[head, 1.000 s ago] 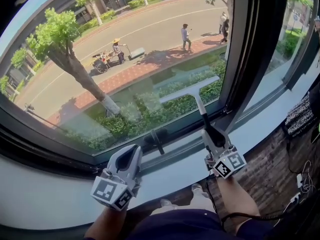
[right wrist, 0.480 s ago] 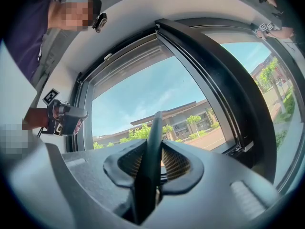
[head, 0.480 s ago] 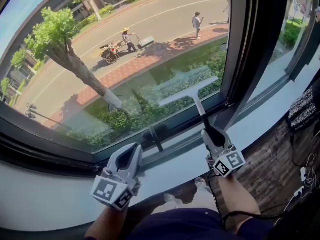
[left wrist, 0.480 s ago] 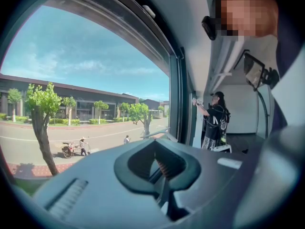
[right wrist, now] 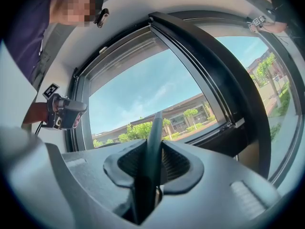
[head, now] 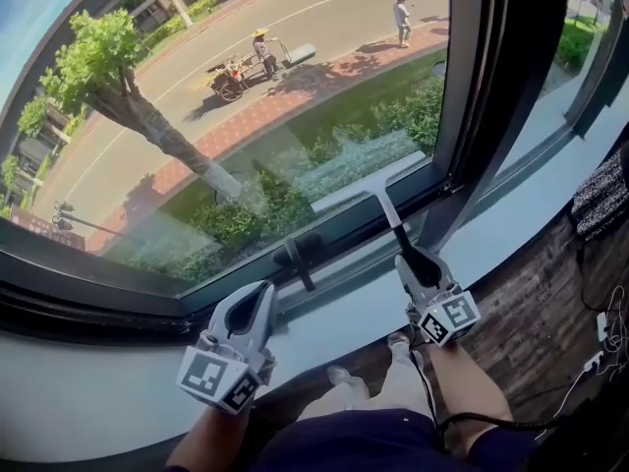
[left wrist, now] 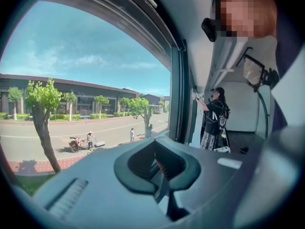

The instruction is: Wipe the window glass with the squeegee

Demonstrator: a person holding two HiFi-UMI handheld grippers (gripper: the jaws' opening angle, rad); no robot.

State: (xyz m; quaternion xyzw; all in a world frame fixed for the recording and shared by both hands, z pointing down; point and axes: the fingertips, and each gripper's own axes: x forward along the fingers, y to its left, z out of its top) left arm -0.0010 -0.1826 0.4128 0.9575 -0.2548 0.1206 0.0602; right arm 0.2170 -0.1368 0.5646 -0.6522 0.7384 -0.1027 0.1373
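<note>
Squeegee (head: 377, 193) is clamped by its handle in the fingers of my right gripper (head: 417, 264), blade low on the window glass (head: 246, 116); my left gripper (head: 256, 301) keeps fingers together, empty.

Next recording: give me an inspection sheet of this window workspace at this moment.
Surface: window glass, hazy patch by the blade; white sill below.
Job's things: squeegee, blade low on the pane, near the right frame.
Clutter: nothing seen.
Grippers: right gripper shut on the squeegee handle; left gripper shut, empty, by the sill.
Cables: loose cables on the floor, right.
Surroundings: street and tree outside; another person indoors.
</note>
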